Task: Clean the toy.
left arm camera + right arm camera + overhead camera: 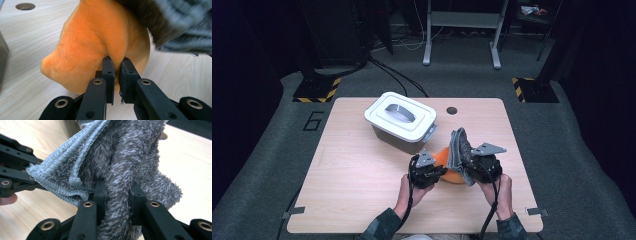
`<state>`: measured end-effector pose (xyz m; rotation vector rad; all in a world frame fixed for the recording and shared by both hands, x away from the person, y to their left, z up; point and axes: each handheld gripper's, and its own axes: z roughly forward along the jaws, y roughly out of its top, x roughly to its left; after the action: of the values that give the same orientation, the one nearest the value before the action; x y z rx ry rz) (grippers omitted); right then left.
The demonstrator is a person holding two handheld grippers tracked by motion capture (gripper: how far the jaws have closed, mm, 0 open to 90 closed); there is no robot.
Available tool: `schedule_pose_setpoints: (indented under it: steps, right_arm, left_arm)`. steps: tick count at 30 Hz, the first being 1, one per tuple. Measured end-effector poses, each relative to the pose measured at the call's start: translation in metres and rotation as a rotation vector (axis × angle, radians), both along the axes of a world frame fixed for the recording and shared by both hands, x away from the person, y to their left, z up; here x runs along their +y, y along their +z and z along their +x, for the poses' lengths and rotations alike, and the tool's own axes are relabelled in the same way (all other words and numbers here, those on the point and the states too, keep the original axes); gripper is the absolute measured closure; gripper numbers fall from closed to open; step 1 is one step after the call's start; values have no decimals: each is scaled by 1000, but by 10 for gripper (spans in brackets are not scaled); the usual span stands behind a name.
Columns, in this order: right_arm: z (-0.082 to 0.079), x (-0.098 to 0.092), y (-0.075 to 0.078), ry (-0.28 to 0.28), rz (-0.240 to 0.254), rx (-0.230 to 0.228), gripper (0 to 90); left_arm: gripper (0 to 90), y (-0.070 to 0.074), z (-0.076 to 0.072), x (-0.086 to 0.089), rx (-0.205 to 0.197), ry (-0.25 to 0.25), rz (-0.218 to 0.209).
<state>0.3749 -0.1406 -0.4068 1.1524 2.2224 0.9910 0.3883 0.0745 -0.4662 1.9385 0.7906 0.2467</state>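
jaws of the left gripper (pixel 115 62) pinch a fold of the orange cloth (pixel 100 42) lying on the table (pixel 357 170); the right gripper (pixel 117 187) clamps a bunched grey towel (pixel 125 157) lifted above it. both look soft, light and limp, likely best gripped at a thick fold or hem.

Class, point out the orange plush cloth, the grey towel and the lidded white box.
orange plush cloth (pixel 95 42): left gripper view, its fuzzy middle.
grey towel (pixel 130 160): right gripper view, its shaggy fold.
white box (pixel 401 116): high view, its lid.
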Motion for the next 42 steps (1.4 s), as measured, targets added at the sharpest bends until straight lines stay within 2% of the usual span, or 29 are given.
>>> schedule_pose_setpoints:
  steps: [3,10,20,26,31,38,42]
  right_arm:
    - [5,5,-6,-1,-14,-1,729]
    - [8,6,-9,-8,-15,14,729]
    - [13,-5,-15,-23,-13,38,728]
    - [16,-13,-21,-54,-23,68,728]
    - [18,-21,-30,-86,-13,87,728]
    - [23,-32,-44,-111,-35,117,728]
    - [26,-36,-52,-137,-43,153,728]
  left_arm:
    - [833,-3,2,1,9,8,10]
    - [821,-4,3,1,-15,13,44]
    - [817,-6,5,4,-9,14,51]
    - [817,-9,7,6,-11,29,50]
    - [816,-10,7,6,-6,32,44]
    - [815,-9,7,6,-4,30,45]
    - [815,-9,7,5,-4,31,44]
